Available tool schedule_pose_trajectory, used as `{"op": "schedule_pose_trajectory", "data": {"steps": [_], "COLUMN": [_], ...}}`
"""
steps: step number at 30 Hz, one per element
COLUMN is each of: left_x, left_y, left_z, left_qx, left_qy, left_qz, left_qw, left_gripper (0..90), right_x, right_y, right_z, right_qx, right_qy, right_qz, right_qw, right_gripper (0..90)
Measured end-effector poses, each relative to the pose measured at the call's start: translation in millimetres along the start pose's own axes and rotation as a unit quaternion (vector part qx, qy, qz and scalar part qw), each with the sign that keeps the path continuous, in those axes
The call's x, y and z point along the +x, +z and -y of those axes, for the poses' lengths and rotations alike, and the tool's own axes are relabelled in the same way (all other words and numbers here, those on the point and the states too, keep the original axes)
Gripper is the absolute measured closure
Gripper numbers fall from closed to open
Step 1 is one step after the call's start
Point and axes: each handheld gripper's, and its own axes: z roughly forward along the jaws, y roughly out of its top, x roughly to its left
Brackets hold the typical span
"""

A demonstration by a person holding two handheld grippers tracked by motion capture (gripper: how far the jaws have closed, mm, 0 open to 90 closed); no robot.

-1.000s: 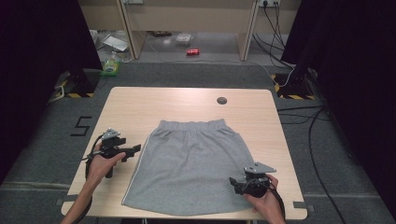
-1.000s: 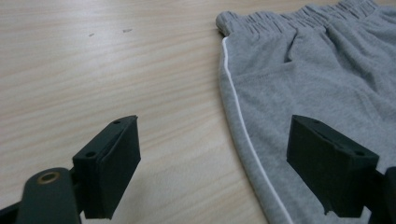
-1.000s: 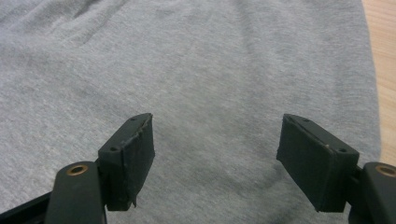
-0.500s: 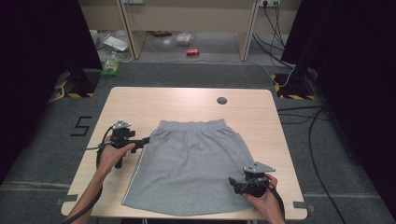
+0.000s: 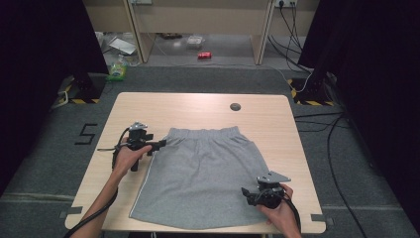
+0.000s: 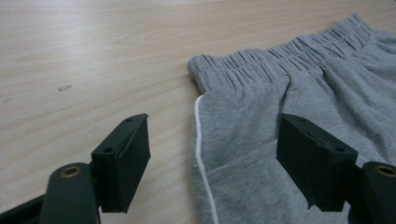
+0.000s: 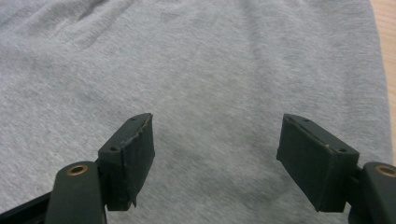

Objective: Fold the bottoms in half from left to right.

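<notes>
Left gripper (image 5: 159, 144): I see its jaws apart, just been closing a little, nothing pinched, aimed toward 3 o'clock.
Right gripper (image 5: 246, 194): I see jaws apart, aimed toward 9 o'clock.

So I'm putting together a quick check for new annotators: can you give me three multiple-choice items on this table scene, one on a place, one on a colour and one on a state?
1. Where does the left gripper sit?
A. by the waistband corner of the grey shorts
B. at the hem
C. over the round grommet

2. What colour is the piping down the shorts' side seam?
A. red
B. white
C. black

3. How do the right gripper's jaws stand?
A. clamped on a fold
B. shut on nothing
C. apart over flat cloth

Answers:
1 A, the high view puts it by the elastic end.
2 B, the left gripper view shows a white line.
3 C, the right gripper view shows smooth fabric between wide jaws.
</notes>
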Motion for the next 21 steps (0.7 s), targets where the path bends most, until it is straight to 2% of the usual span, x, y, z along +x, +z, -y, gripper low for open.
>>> {"op": "schedule_pose_trajectory", "data": {"steps": [7, 11, 17, 21], "left_x": [-0.7, -1.6, 0.3, -0.7], "left_y": [7.9, 17.4, 36.6, 44.1], "left_z": [-9.2, -17.5, -28.1, -31.0], "left_qx": [-0.003, 0.007, 0.024, 0.035], "left_qy": [-0.001, -0.002, 0.0, 0.002], "left_qz": [0.009, 0.01, -0.01, -0.013], "left_qw": [0.9999, 0.9999, 0.9997, 0.9993], "left_gripper": [34.0, 38.5, 45.2, 47.9], "right_x": [1.3, 1.1, 1.4, 1.5], "right_y": [2.6, 2.0, 2.2, 3.1], "right_z": [-1.4, -1.7, -1.7, -1.8], "right_qx": [0.001, -0.001, 0.0, 0.001], "right_qy": [-0.001, -0.001, -0.002, -0.005], "right_qz": [-0.004, -0.003, -0.005, -0.006], "right_qw": [1.0, 1.0, 1.0, 1.0], "right_gripper": [27.7, 27.7, 27.7, 27.7]}}
